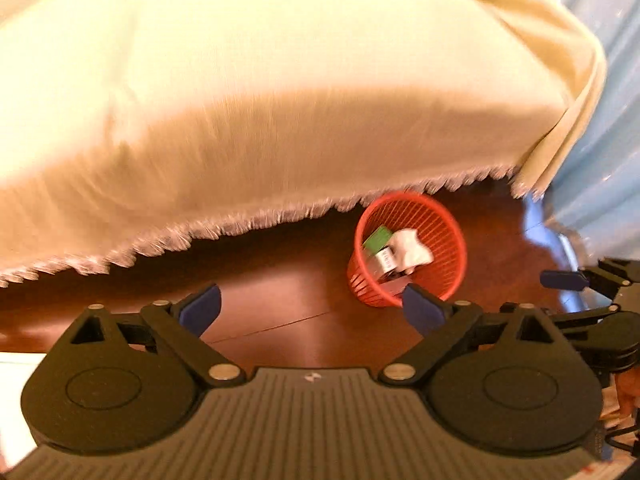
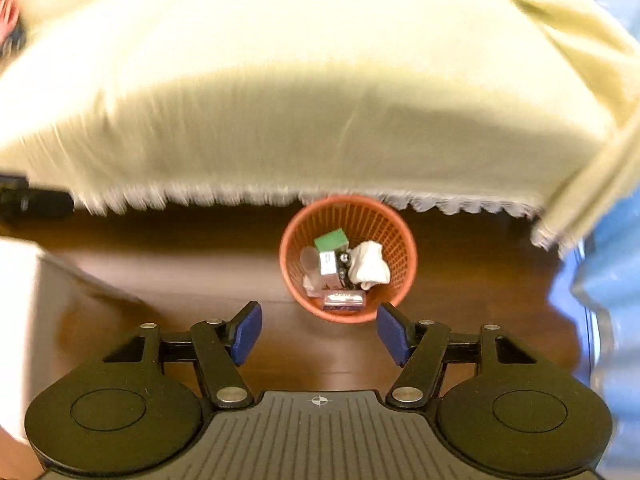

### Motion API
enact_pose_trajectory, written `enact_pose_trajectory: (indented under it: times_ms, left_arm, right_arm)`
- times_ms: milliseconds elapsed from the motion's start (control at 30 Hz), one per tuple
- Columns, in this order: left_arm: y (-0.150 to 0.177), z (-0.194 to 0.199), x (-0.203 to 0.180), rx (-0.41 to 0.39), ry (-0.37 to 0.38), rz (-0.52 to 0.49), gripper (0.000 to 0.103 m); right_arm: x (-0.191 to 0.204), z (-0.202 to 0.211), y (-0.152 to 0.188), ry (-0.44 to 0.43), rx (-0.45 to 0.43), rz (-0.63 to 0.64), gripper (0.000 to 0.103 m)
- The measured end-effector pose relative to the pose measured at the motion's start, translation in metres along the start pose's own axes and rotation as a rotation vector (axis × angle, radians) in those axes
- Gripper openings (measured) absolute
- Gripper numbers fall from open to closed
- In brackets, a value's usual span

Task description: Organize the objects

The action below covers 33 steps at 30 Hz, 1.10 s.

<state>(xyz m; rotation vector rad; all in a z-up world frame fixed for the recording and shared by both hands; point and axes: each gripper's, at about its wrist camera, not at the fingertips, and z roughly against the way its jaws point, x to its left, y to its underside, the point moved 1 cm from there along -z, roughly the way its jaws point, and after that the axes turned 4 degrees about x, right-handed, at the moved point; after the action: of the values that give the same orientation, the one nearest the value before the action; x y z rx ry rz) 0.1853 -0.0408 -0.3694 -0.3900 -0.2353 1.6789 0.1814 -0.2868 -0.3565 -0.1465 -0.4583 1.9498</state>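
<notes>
On the brown wood floor [image 2: 200,264], by the fringed edge of a cream cloth [image 2: 320,120], stands an orange basket [image 2: 404,248]. Inside it lie a green box [image 2: 330,239], a white crumpled thing [image 2: 370,266] and a small purple pack [image 2: 344,299]. Both tools hang above the basket. Left gripper [image 1: 312,312] is wide open and holds nothing. Right gripper [image 2: 319,332] is open too, with nothing between its blue pads [image 2: 248,332].

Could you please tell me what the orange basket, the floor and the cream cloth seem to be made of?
Basket: likely moulded plastic, with thin ribs and open slots in uniform orange. Floor: probably polished or laminated wood, dark reddish-brown planks with seams and glossy reflections. Cloth: woven fabric, matte cream, draping in folds with a pale scalloped trim; blur hides the weave.
</notes>
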Motion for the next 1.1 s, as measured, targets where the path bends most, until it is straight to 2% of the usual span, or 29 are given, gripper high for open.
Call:
enact_pose_trajectory:
  times_ms: [100,267,567,767,967,1100]
  left_arm:
    - [-0.012,0.068,-0.012,-0.011,-0.003,0.024,0.102]
    - [-0.029,0.165,-0.027,-0.039,-0.02,0.057,0.102]
    - [-0.05,0.283,-0.036,-0.112,-0.006,0.023,0.102]
    - [-0.049,0.339,-0.032,-0.173,-0.012,-0.01,0.102]
    - [-0.041,0.371,-0.025,-0.176,-0.021,-0.038,0.102]
    - [-0.034,0.389,-0.024,-0.19,-0.045,-0.035,0.102]
  right_arm:
    - [0.002,0.069,-0.013,-0.017,-0.03,-0.058,0.074]
    - [0.005,0.164,-0.03,-0.01,-0.096,-0.14,0.079]
    - [0.028,0.281,-0.038,0.093,-0.146,-0.23,0.08]
    - [0.053,0.33,-0.024,0.126,-0.169,-0.253,0.08]
    - [0.068,0.353,-0.022,0.133,-0.178,-0.241,0.08]
    - [0.07,0.357,-0.024,0.094,-0.183,-0.213,0.08]
